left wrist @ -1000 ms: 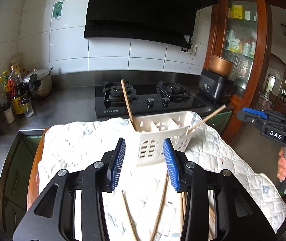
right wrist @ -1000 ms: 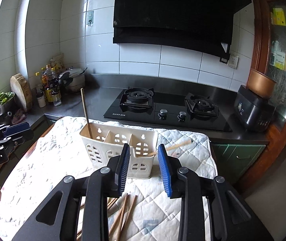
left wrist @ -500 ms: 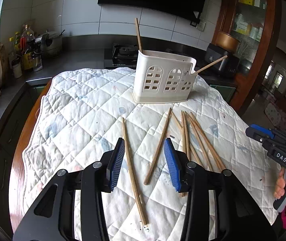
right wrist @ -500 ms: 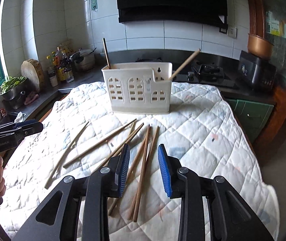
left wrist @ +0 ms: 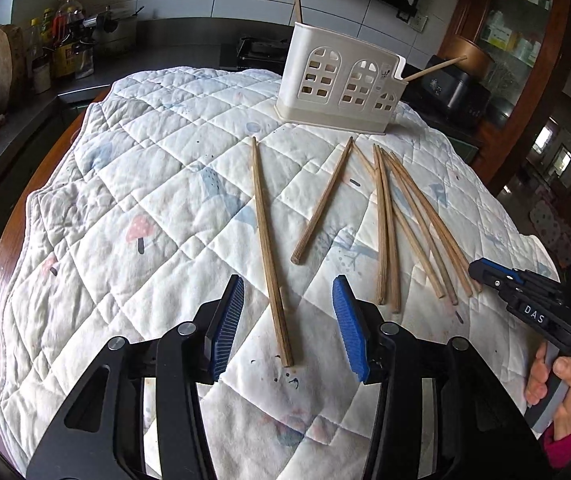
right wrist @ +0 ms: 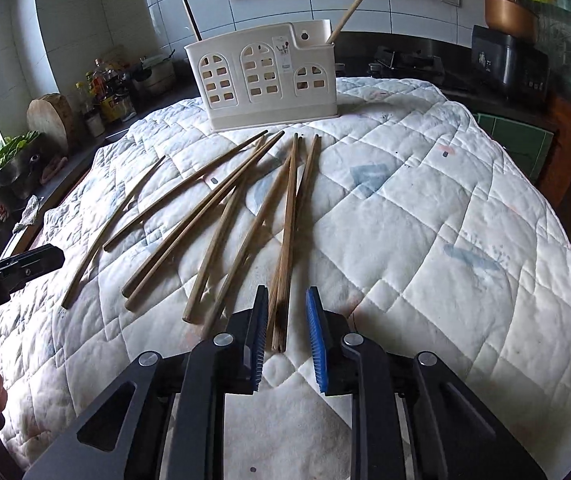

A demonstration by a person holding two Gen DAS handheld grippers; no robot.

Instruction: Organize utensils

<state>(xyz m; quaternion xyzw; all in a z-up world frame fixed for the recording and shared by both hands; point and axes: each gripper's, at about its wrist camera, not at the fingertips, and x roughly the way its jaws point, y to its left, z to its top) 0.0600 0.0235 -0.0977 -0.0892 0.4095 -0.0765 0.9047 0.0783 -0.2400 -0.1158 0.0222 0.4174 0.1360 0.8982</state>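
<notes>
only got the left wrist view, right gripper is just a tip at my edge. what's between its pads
observer: The right gripper is closing around the near ends of what looks like a pair of chopsticks lying side by side.
operator: gripped yet
observer: Not yet. The left pad is almost on them; a gap shows at the right pad.
operator: anything tangled with them
observer: The near ends lie free. Farther up, a neighbouring chopstick runs close alongside; I cannot tell if it touches.

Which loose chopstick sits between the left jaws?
The leftmost chopstick, lying alone on the quilt; its near end is between the opening left gripper jaws, untouched. The others lie further right.
</notes>
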